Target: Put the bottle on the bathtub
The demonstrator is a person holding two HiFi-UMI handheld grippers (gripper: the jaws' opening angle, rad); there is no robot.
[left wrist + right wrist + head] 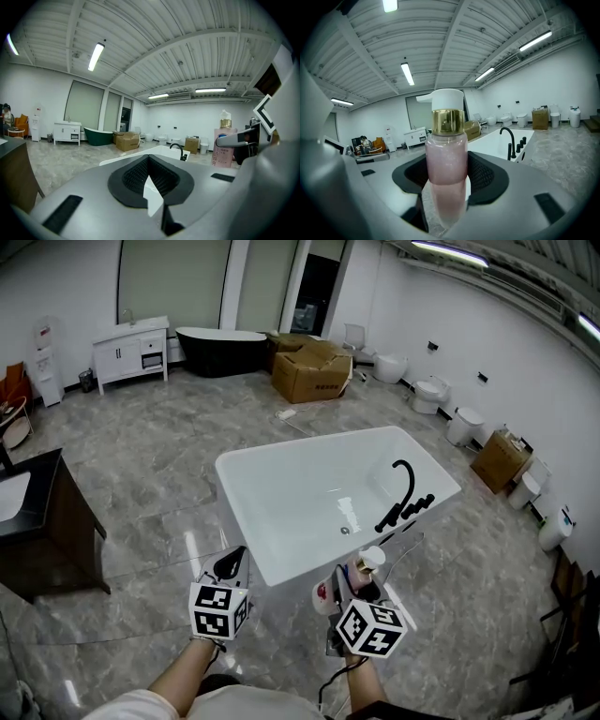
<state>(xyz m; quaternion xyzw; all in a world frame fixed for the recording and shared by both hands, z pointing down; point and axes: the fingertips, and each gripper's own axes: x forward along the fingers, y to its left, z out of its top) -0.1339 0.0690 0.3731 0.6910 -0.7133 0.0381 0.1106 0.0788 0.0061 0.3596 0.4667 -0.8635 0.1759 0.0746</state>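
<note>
Step in hand: carry-in, pre-placement. R gripper (354,585) is clamped on the bottle (446,159) at mid-body. The bottle is upright, w/ gold collar and white cap above the jaws. L gripper (149,180) has jaws together, nothing between them. It hangs beside the R unit, short of the bathtub (309,444). The bottle is not yet on the tub: in the head view it sits just off the near rim, close to the corner by the black faucet (405,510). Procedure (judgement): pick a flat rim section, bring the base over it level, lower until the base bears fully, then release. Open the jaws only w/ the bottle vertical, since a tall narrow body will likely tip if let go tilted. The rim looks narrow and glossy, so centre the base; the inboard edge drops into the basin, the outboard edge to the floor (141,437). Avoid the faucet and its knobs on the end ledge. Clearance: the floor round the tub is open on the near and right sides. A dark cabinet (56,540) stands well apart to the left. No obstruction shows along the approach.
</note>
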